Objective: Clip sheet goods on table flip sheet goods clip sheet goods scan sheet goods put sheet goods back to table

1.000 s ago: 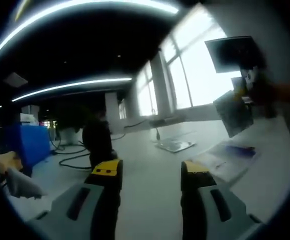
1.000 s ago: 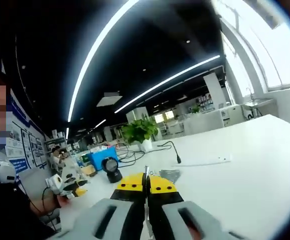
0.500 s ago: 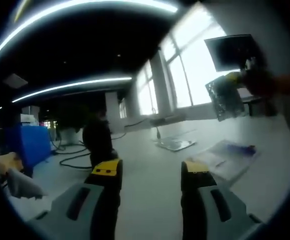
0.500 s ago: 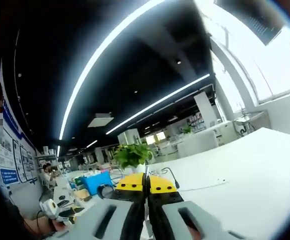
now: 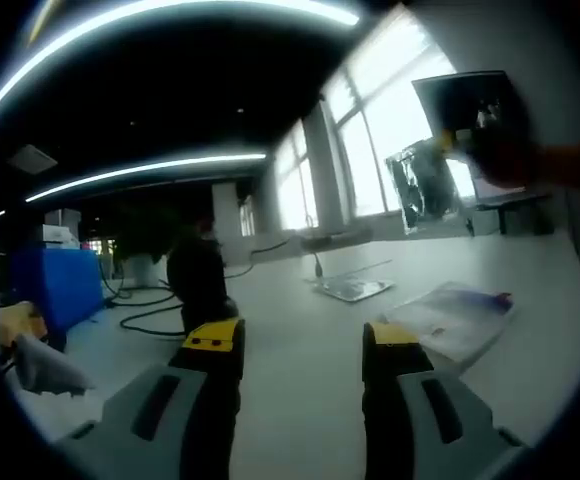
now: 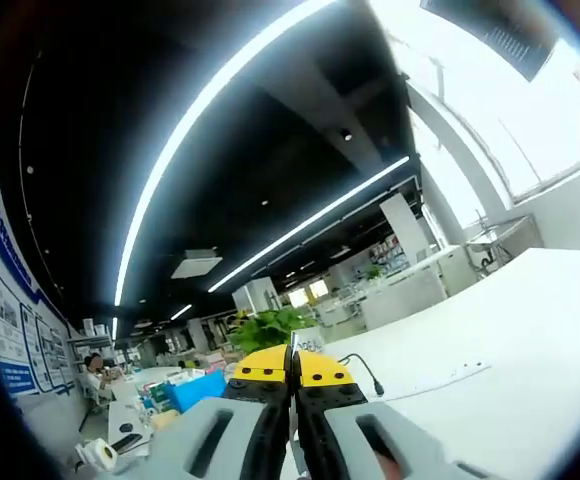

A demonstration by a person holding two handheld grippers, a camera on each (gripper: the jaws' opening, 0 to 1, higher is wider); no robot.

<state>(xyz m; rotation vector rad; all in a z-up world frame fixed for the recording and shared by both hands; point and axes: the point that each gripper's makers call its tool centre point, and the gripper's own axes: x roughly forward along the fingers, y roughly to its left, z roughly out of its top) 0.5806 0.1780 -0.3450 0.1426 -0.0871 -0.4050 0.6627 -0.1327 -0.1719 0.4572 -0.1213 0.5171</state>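
Two tools: left tool [image 5: 300, 345] gapes above the table [image 5: 300, 300]; right tool [image 6: 292, 365] clamps a sheet [image 5: 422, 187] aloft.

In my left gripper view the other gripper [image 5: 490, 150] is only a blurred dark shape at the upper right, so I cannot see how its jaws stand on the shiny sheet [image 5: 425, 188]. The dark object [image 5: 198, 280] on the table [image 5: 300, 350] is too unclear to name.
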